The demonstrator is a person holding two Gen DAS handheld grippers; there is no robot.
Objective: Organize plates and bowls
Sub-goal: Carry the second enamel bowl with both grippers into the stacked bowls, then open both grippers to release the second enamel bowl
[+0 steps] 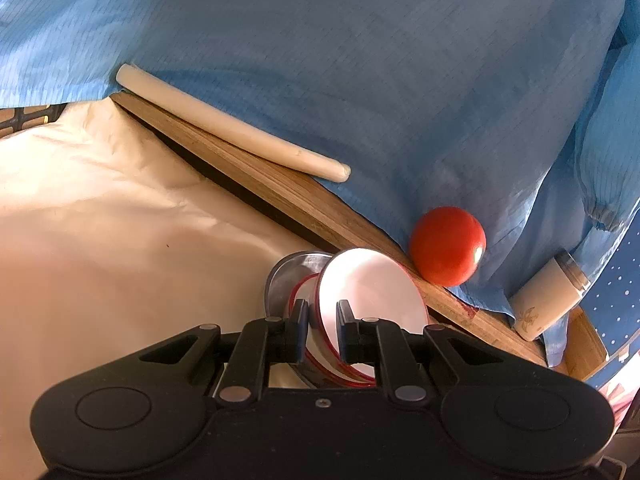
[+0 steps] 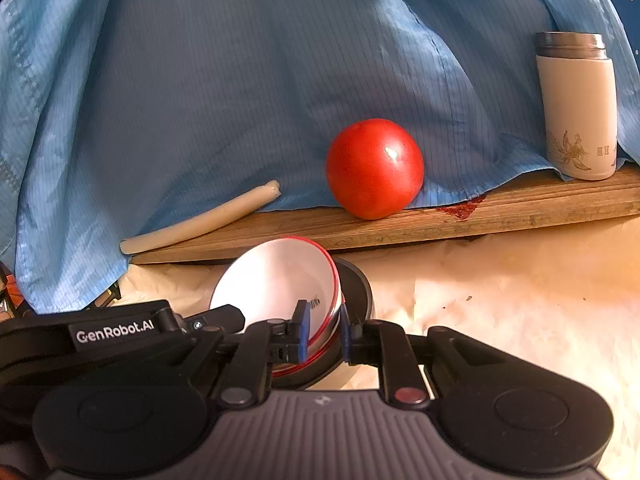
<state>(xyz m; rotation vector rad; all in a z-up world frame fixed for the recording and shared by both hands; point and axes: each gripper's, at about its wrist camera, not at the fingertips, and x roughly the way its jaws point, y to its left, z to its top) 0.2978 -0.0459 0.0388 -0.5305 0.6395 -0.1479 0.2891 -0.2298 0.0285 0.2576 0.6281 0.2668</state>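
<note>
A white bowl with a red rim (image 1: 372, 296) is nested with other red-rimmed bowls, tilted, over a metal bowl (image 1: 288, 276). My left gripper (image 1: 323, 320) is shut on the rim of the white bowl stack. In the right wrist view the same white bowl (image 2: 280, 284) leans left, with a dark metal bowl (image 2: 358, 292) behind it. My right gripper (image 2: 325, 328) is shut on the stack's rim, one finger inside the bowl and one outside. The left gripper's body (image 2: 120, 332) reaches in from the left.
A wooden board (image 2: 440, 220) lies behind the bowls, carrying a red tomato (image 2: 374, 168), a pale stick (image 2: 200, 220) and a white flask (image 2: 576, 108). Blue cloth (image 2: 240, 80) drapes behind. Cream paper (image 1: 120, 220) covers the table.
</note>
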